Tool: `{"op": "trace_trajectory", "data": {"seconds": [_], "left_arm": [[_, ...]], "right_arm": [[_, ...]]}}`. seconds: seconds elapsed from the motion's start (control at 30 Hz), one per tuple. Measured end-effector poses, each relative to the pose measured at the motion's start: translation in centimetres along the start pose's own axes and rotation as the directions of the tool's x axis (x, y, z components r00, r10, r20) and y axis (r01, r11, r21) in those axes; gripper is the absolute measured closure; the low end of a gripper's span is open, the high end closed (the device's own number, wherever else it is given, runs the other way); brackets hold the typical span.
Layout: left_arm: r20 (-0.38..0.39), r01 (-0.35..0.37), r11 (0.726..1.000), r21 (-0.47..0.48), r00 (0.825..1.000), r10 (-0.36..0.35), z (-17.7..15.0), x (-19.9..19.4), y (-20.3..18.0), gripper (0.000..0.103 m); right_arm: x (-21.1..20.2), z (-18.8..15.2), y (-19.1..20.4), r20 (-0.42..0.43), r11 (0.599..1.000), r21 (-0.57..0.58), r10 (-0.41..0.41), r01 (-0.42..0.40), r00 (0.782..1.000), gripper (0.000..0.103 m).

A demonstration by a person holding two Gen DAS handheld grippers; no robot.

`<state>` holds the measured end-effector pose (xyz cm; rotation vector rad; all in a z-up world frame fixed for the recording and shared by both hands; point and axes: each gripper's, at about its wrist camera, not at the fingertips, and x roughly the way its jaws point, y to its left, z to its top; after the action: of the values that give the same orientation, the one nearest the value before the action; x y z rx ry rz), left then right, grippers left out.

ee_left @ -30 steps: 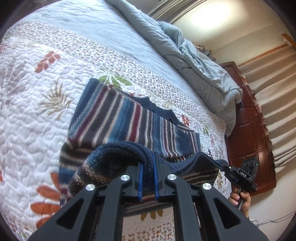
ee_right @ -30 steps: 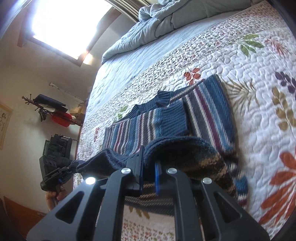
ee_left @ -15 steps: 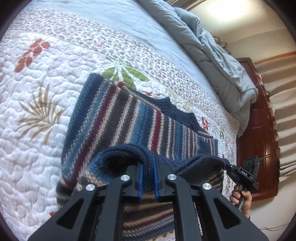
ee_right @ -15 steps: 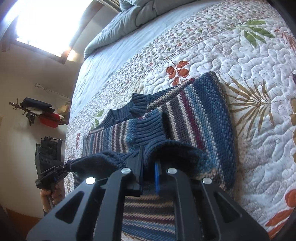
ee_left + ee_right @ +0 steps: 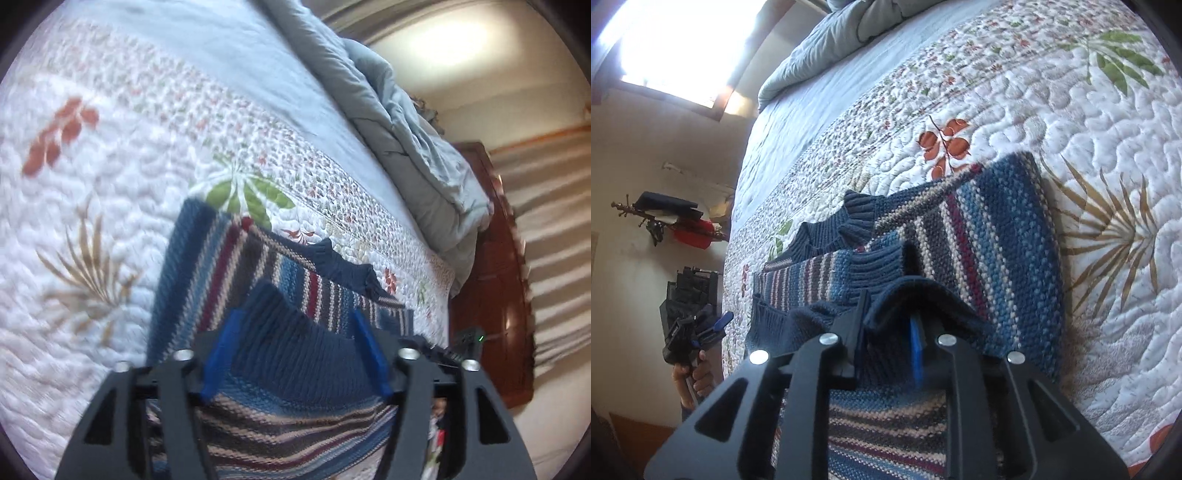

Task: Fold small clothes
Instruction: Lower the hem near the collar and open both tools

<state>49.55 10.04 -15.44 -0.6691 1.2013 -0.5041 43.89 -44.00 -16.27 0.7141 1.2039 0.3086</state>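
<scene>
A striped knit sweater (image 5: 280, 273) in blue, maroon and beige lies on the quilt, its bottom half folded up over the chest. My left gripper (image 5: 295, 332) has its jaws opening wide; the navy ribbed hem (image 5: 306, 354) lies loose between the blue pads (image 5: 221, 354), which do not touch it. In the right wrist view the sweater (image 5: 990, 236) shows the same fold. My right gripper (image 5: 888, 314) has its jaws opening a little, with the navy hem (image 5: 923, 295) draped between and over the fingers. The left gripper (image 5: 701, 328) also shows there, held in a hand (image 5: 696, 376).
The white floral quilt (image 5: 92, 221) spreads wide on both sides of the sweater. A rumpled grey duvet (image 5: 417, 147) lies at the head of the bed. Dark wooden furniture (image 5: 491, 295) and curtains stand beyond the bed edge. A wall rack (image 5: 665, 218) hangs by the window.
Both grippers carried the hem down and forward onto the sweater's upper part. The left jaws went from shut on the hem to wide apart; the right jaws parted slightly.
</scene>
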Motion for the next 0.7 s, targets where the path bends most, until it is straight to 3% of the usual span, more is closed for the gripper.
{"op": "trace_trajectory", "data": {"seconds": [0.07, 0.1, 0.13, 0.27, 0.33, 0.5, 0.7], "left_arm": [[-0.027, -0.031, 0.998, 0.061, 0.999, 0.032, 0.4, 0.2, -0.4, 0.029], [-0.039, -0.06, 0.993, 0.105, 0.997, 0.064, 0.6, 0.5, -0.6, 0.029], [-0.05, -0.06, 0.991, 0.123, 0.997, 0.067, 0.7, 0.8, -0.7, 0.029], [-0.112, -0.06, 0.977, 0.205, 0.99, 0.084, 0.9, 2.8, -0.7, 0.029], [-0.144, -0.052, 0.963, 0.266, 0.985, 0.092, 0.8, 3.8, -1.0, 0.029], [-0.207, 0.0, 0.952, 0.305, 0.976, 0.066, 0.6, 5.4, -0.9, 0.029], [-0.252, -0.014, 0.949, 0.314, 0.963, 0.097, 0.4, 6.9, 0.2, 0.031]], "right_arm": [[-0.6, 0.4, 0.5, -0.034, 0.999, -0.032, 0.021, -0.022, 0.999, 0.057], [-1.4, 0.7, 0.7, -0.021, 0.999, -0.049, 0.007, -0.008, 1.0, 0.036], [-2.1, 0.9, 0.8, -0.007, 0.998, -0.059, -0.004, 0.004, 1.0, 0.033], [-4.4, 2.7, 0.3, -0.004, 0.997, -0.078, 0.009, -0.009, 1.0, 0.038], [-3.9, 3.3, -0.1, -0.048, 0.993, -0.119, 0.003, -0.008, 0.999, 0.054], [0.3, 3.4, -0.9, -0.175, 0.982, -0.188, -0.008, -0.025, 0.985, 0.055], [3.3, 3.2, -1.9, -0.225, 0.979, -0.199, 0.006, -0.052, 0.974, 0.054]]}}
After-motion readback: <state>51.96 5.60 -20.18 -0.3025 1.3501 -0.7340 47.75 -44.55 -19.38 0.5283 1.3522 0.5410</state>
